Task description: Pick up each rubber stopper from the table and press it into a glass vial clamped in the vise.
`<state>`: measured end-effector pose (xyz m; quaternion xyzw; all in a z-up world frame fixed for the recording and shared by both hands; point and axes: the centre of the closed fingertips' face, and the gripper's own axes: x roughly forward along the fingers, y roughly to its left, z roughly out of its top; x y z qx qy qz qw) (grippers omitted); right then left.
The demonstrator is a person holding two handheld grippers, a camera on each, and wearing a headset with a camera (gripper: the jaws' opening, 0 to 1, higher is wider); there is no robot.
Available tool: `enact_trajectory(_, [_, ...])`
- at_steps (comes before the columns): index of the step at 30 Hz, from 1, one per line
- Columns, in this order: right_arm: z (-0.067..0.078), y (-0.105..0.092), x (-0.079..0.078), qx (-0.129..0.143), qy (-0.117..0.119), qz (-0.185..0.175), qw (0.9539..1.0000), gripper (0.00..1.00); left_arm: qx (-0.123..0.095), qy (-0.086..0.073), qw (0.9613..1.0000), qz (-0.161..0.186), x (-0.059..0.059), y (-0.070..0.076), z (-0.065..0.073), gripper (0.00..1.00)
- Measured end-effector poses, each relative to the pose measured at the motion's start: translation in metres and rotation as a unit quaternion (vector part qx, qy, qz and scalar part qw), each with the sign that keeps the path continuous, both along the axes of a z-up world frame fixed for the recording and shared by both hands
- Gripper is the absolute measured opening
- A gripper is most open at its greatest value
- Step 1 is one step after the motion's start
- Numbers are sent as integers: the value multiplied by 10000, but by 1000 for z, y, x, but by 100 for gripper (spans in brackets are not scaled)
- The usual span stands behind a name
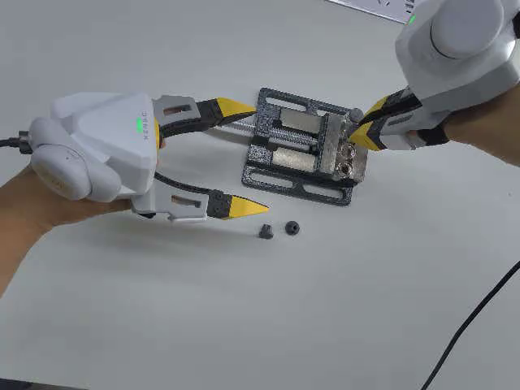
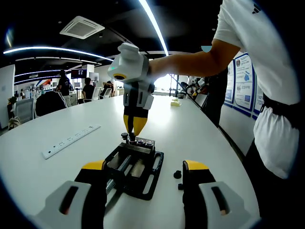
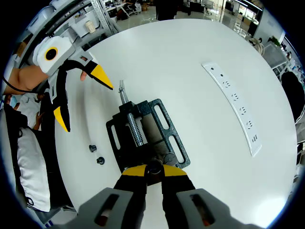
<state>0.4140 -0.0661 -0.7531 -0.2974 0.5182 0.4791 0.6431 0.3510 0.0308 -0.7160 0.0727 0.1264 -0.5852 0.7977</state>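
Observation:
A black vise [image 1: 301,150] sits mid-table with glass vials [image 1: 349,160] clamped at its right end. My right gripper [image 1: 362,130] hovers right over those vials, shut on a dark rubber stopper [image 3: 153,167] pinched between its yellow tips. Seen from the left gripper view, that right gripper [image 2: 133,125] points straight down at the vials [image 2: 143,141]. Two more stoppers [image 1: 266,231] [image 1: 292,227] lie on the table just in front of the vise. My left gripper [image 1: 244,157] stands wide open to the left of the vise, holding nothing, its near tip close to the loose stoppers.
A white power strip [image 3: 236,102] lies on the table beyond the vise. The vise's screw handle [image 3: 125,95] sticks out toward the left gripper [image 3: 81,95]. A black cable [image 1: 471,325] crosses the table's right front. People sit at desks in the background.

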Motion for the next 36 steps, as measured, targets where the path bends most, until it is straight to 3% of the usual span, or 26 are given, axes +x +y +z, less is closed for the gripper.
enact_trajectory(7, [0, 0, -2, 8, -36, 185, 9998, 11, 8, 8, 10000, -5, 0, 0, 0, 62])
enact_trajectory(10, [-3, -5, -6, -185, -50, 312, 9993, 15, 12, 17, 10000, -19, 0, 0, -1, 62])
enact_trajectory(16, [0, -5, -2, -75, -83, 292, 9995, 21, 5, 7, 10000, -19, 0, -1, 1, 62])
enact_trajectory(22, [10, -2, 0, -22, -229, 358, 9991, 16, 2, -6, 10000, -40, 0, -3, 2, 62])
enact_trajectory(36, [11, 2, -2, 13, -351, 609, 9975, 9, 24, -22, 10000, -26, -2, -4, 4, 62])
